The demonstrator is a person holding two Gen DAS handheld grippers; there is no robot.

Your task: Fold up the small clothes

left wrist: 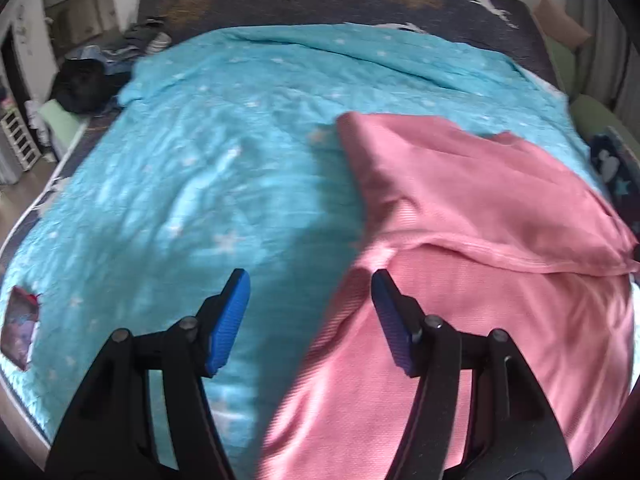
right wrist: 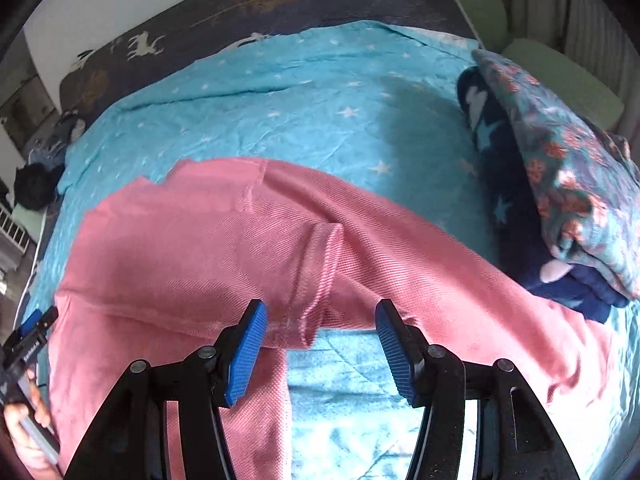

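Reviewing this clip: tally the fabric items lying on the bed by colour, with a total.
Pink: 1, the pink knit garment spread on the quilt.
Turquoise: 1, the star-print turquoise quilt under it.
Navy: 1, the folded navy star-print fleece.
Teal floral: 1, the folded teal floral fleece on top of the navy one.
Total: 4

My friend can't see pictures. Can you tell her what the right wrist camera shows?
Pink pants lie spread on a turquoise blanket with white stars, partly folded over. The right gripper hangs open just above them, holding nothing. Folded patterned blankets are stacked on the right, and the left gripper peeks in at the left edge.
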